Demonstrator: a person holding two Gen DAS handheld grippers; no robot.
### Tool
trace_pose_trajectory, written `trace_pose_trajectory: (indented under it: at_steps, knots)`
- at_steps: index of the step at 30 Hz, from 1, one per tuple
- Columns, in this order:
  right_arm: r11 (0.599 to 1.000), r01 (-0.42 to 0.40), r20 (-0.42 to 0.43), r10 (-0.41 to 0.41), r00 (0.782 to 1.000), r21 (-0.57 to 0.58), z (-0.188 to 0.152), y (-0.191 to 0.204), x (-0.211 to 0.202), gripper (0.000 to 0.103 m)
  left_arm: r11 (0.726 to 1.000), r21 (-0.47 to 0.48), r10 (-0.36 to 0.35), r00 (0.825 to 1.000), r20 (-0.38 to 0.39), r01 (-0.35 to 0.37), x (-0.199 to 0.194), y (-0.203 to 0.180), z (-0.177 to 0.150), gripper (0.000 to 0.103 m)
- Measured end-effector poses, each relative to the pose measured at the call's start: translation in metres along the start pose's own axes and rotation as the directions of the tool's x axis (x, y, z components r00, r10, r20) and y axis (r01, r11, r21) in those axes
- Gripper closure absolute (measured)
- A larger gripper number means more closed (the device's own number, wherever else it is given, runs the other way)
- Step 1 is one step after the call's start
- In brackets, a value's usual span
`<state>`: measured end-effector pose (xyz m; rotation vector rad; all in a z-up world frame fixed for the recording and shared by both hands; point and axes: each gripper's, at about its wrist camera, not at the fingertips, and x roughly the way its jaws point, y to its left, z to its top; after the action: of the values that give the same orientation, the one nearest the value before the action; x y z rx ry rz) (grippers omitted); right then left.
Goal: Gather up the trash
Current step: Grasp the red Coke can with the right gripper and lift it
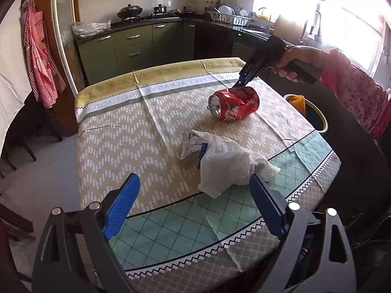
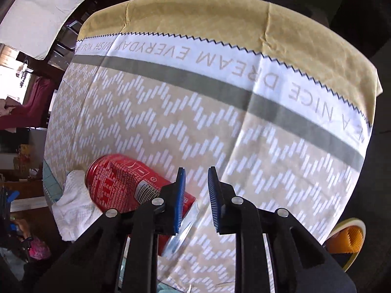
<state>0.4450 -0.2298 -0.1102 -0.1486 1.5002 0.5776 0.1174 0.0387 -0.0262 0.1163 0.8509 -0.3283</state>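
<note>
A dented red soda can (image 1: 234, 103) lies on its side on the patterned tablecloth (image 1: 122, 131). A crumpled white paper towel (image 1: 227, 163) lies nearer, with a printed wrapper (image 1: 189, 145) tucked under its far-left side. My left gripper (image 1: 195, 195) is open and empty, its right finger touching or overlapping the towel's near edge. My right gripper (image 2: 196, 196) is open a little and empty, its tips at the can's (image 2: 122, 183) base end; the left finger is against the can. In the left wrist view it (image 1: 238, 84) points down at the can's far side.
A round bin with a yellow rim (image 1: 315, 114) stands beside the table's right edge, with orange material inside (image 1: 299, 102); it also shows in the right wrist view (image 2: 347, 241). Kitchen cabinets and a counter are behind. A chair stands left of the table.
</note>
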Motion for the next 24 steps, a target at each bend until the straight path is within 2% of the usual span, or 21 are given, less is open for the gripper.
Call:
trace_pose_trajectory:
  at_steps: [7,12,15,16,17,21,24]
  knots:
    - [0.997,-0.079,-0.015,0.078,0.997,-0.026,-0.049,0.012,-0.013,0.082,1.000,0.026,-0.011,1.000,0.017,0.010,-0.006,-0.011,0.000,0.017]
    - [0.994,-0.097,0.009,0.097,0.995,-0.053,-0.057,0.032,-0.022,0.082,0.999,0.036,-0.013,1.000,0.022,0.013,-0.011,-0.018,-0.003,0.017]
    - [0.989,-0.118,0.031,0.121,0.992,-0.084,-0.058,0.048,-0.030,0.056,0.999,0.040,-0.012,1.000,0.025,0.011,-0.015,-0.020,-0.006,0.017]
    - [0.987,-0.114,0.033,0.118,0.992,-0.110,-0.056,0.057,-0.031,0.041,0.999,0.038,-0.010,1.000,0.027,0.009,-0.016,-0.019,-0.007,0.017]
    - [0.985,-0.110,0.031,0.115,0.993,-0.132,-0.056,0.065,-0.033,0.033,0.999,0.035,-0.007,1.000,0.029,0.005,-0.018,-0.018,-0.008,0.016]
    - [0.976,0.000,0.006,0.001,1.000,-0.220,-0.056,0.090,-0.027,0.029,1.000,0.025,-0.001,0.999,0.034,0.000,-0.020,-0.015,-0.010,0.016]
    - [0.957,0.120,-0.007,-0.126,0.992,-0.264,-0.055,0.098,-0.013,0.027,1.000,0.024,-0.004,0.999,0.038,0.003,-0.023,-0.014,-0.013,0.016]
